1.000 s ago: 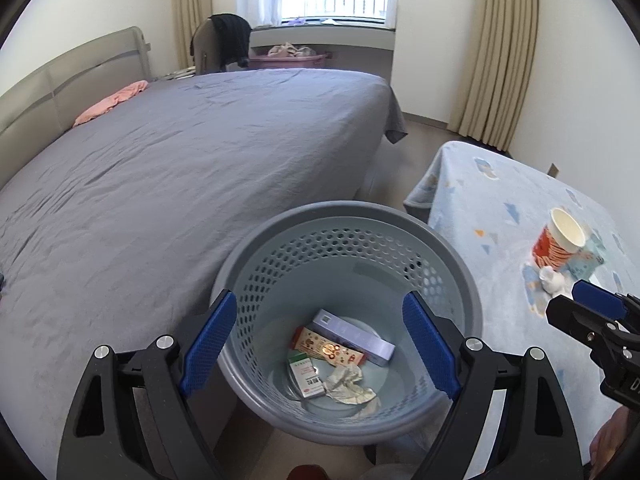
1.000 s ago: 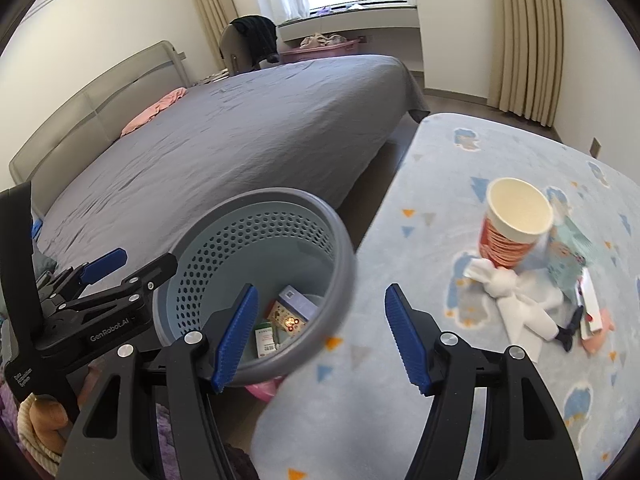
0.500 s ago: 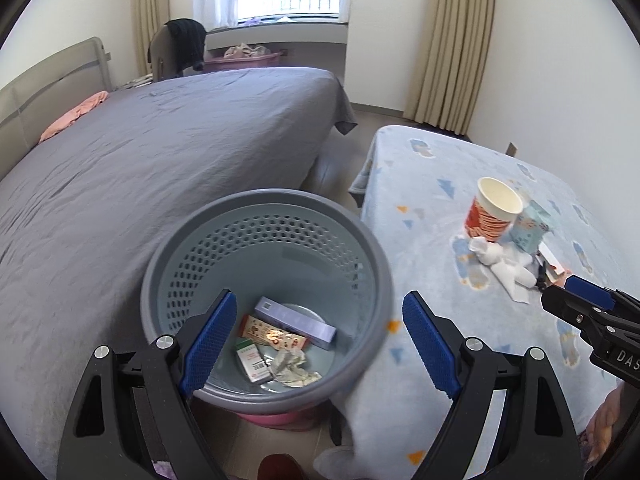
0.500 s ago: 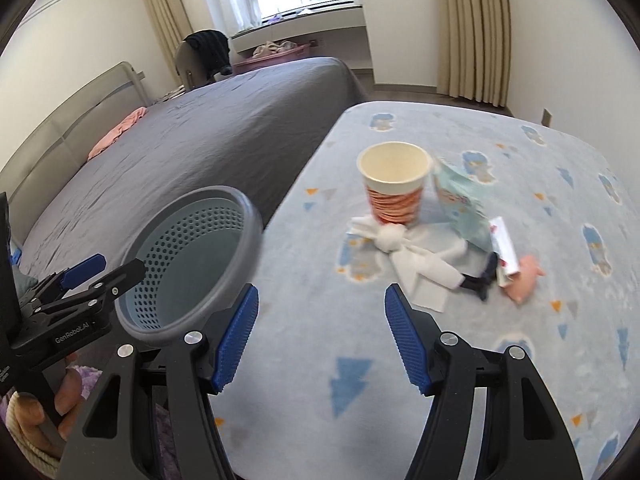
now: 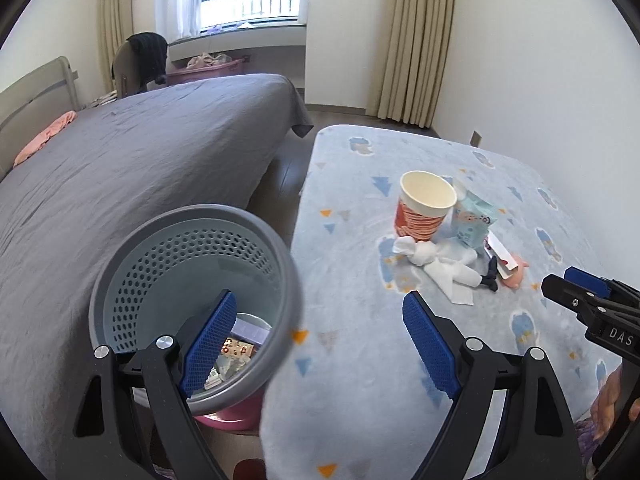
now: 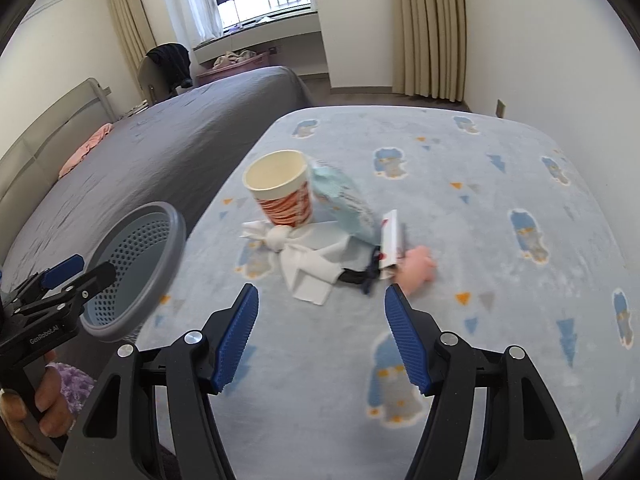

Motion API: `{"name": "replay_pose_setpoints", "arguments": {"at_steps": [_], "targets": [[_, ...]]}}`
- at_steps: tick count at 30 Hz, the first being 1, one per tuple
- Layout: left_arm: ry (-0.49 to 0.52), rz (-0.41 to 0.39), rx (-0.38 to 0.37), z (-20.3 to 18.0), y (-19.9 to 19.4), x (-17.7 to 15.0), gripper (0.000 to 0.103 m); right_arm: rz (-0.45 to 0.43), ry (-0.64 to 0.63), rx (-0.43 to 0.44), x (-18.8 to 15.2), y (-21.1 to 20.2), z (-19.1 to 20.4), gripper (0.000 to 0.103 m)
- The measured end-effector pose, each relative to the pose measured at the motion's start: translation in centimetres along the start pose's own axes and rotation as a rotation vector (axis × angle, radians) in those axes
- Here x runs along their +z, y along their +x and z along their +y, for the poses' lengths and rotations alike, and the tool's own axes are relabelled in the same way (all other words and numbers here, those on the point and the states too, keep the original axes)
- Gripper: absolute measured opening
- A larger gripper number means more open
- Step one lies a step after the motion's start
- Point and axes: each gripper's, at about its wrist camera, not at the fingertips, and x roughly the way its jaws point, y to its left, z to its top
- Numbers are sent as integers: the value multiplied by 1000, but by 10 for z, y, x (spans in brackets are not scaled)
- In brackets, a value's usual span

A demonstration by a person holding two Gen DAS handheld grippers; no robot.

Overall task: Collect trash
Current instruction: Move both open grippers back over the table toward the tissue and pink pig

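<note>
Left claw: blue pads spread apart, empty, over the gray trash basket rim.
Right claw: gaped wide, empty, just short of the trash pile.
Trash: paper cup, white tissue, blue wipes pack clustered on the patterned surface.

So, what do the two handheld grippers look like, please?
Both are matte black plastic clamps. The left gripper and right gripper have blue ribbed fingertip pads and silver pivot screws. White lettering reads "GenRobot.AI" on the left gripper and "DAS" on the right. No cables show.
</note>
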Motion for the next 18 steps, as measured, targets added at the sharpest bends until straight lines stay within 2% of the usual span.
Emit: {"name": "replay_pose_setpoints", "arguments": {"at_steps": [10, 18], "targets": [[41, 23, -9, -32, 22, 7, 87, 17, 30, -51, -2, 4, -49, 65], [58, 58, -30, -54, 48, 15, 89, 65, 92, -34, -3, 29, -82, 65]]}}
